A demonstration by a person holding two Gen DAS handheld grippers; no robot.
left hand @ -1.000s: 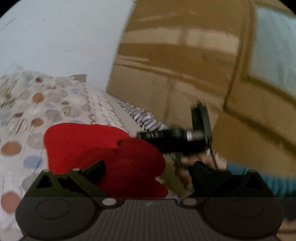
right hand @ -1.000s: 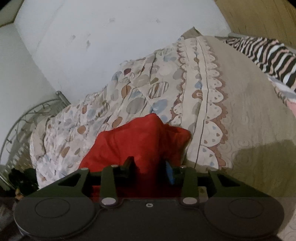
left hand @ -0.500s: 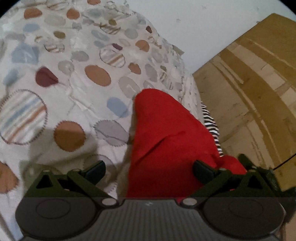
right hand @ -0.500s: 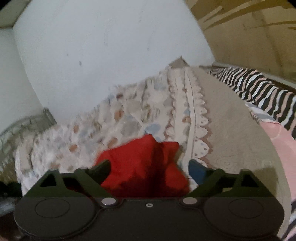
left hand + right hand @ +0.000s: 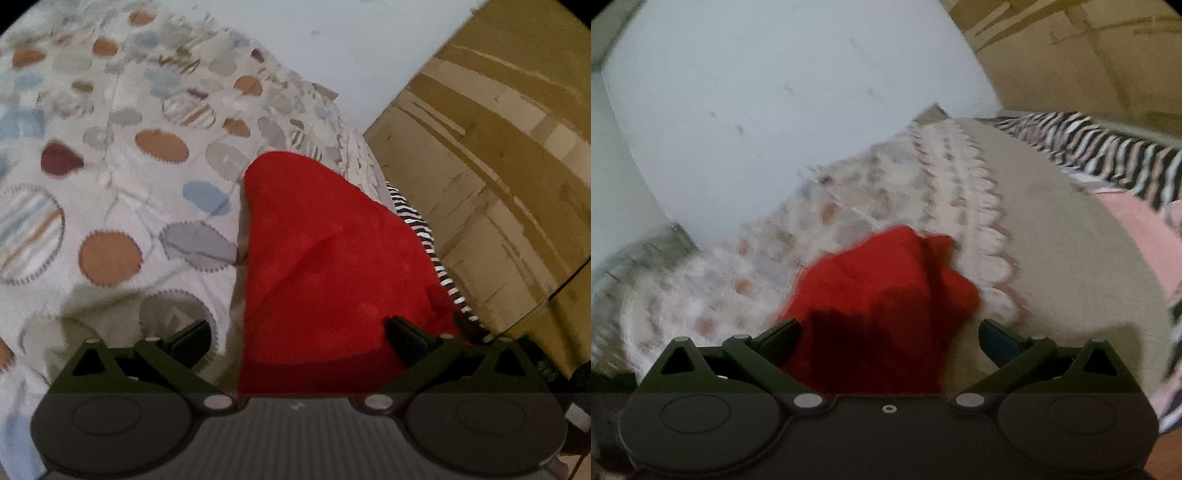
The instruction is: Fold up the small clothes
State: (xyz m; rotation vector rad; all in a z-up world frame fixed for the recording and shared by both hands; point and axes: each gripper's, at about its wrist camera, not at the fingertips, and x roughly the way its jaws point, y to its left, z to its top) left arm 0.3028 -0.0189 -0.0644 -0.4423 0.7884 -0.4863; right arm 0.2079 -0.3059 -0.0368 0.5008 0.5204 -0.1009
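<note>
Lying on the spotted quilt is the red garment, bunched into a folded heap with one long crease running across it. In the left wrist view it sits close to the bed's far edge, with a zebra-striped cloth just beyond it and a wooden wardrobe behind.

Left gripper: jaws spread wide. One finger sits over bare quilt, the other over the red cloth's right side. Pads press on nothing; the garment lies below and between them, loose.

Right gripper: jaws have just been opening and now stand wide apart. The red garment lies between and ahead of the fingers, ungripped, with the gripper's shadow dark on its near part. This view is blurred.

Right of the garment there: the quilt's scalloped border, then a plain beige sheet. Further right a pink cloth and the zebra-striped cloth again. Pale wall behind the bed.
</note>
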